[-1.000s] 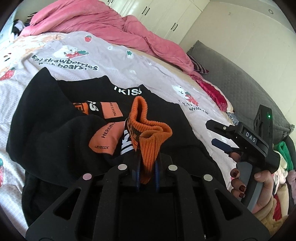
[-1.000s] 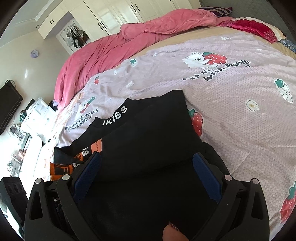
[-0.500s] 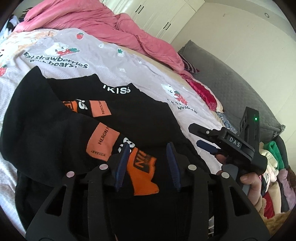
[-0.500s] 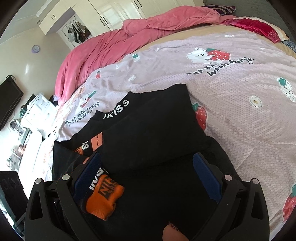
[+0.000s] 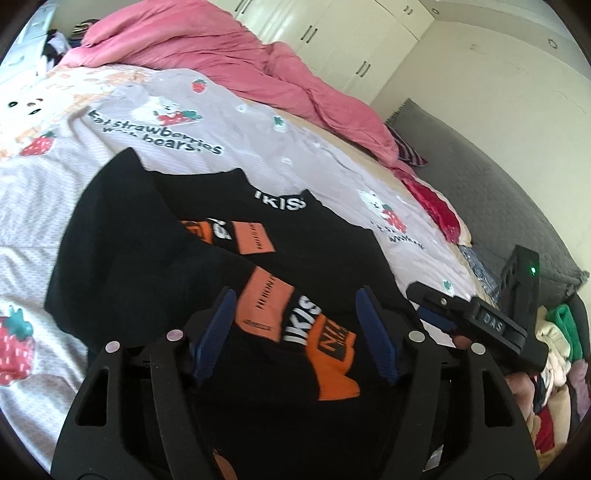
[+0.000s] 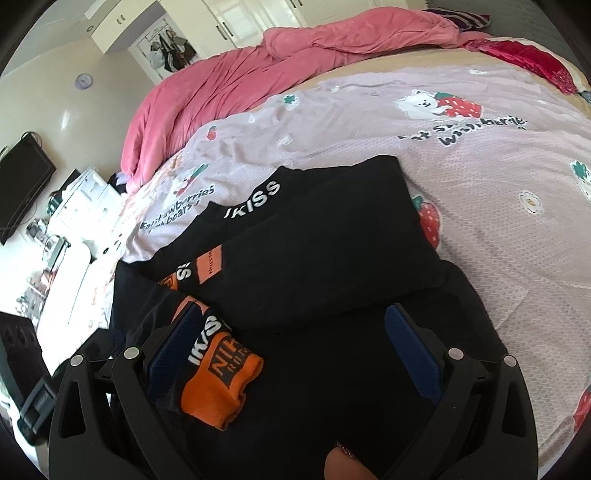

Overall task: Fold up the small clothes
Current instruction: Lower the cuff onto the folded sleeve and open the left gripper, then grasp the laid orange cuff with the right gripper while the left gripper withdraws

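Note:
A black sweater (image 5: pixel 122 236) with white lettering and orange patches lies on the bed, both sleeves folded across its body. Its orange cuff (image 5: pixel 334 363) lies flat on the black cloth; it also shows in the right wrist view (image 6: pixel 218 387). My left gripper (image 5: pixel 295 332) is open and empty, just above the cuff. My right gripper (image 6: pixel 295 347) is open and empty over the sweater's (image 6: pixel 332 236) lower part. It shows in the left wrist view (image 5: pixel 480 325) at the sweater's right edge.
The bed has a pale sheet (image 5: pixel 55 192) printed with strawberries and bears. A pink duvet (image 5: pixel 221 62) is bunched at the far side. A grey sofa (image 5: pixel 517 206) and a pile of clothes (image 5: pixel 554 350) stand to the right. White wardrobes (image 5: pixel 332 29) line the wall.
My left gripper was shut on the orange cuff and held it up. It has opened and let go, and the cuff now lies flat on the sweater. The right gripper has stayed open.

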`<action>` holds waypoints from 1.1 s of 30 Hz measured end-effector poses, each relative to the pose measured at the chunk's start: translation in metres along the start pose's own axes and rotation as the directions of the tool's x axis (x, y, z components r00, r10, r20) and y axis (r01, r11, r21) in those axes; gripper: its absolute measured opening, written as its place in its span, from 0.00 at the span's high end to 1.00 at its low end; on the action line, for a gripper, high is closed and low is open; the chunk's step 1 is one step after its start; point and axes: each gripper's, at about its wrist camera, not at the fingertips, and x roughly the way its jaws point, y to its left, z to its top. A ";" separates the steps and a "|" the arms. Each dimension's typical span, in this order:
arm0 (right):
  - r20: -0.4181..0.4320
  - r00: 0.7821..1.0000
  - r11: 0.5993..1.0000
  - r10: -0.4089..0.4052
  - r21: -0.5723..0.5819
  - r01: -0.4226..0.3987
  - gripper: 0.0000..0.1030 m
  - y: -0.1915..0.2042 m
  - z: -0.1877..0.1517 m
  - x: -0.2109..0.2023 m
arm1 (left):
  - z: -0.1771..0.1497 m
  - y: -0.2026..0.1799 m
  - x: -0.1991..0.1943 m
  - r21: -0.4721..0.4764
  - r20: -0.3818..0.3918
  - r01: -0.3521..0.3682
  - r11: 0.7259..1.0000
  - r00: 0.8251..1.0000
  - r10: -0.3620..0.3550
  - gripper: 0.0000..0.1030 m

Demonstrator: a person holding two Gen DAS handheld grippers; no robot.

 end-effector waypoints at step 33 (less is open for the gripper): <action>-0.193 0.981 0.982 0.002 -0.186 -0.039 0.33 0.070 -0.051 0.060 | 0.019 0.089 -0.047 -0.154 0.116 -0.336 0.929 0.928 0.355 0.16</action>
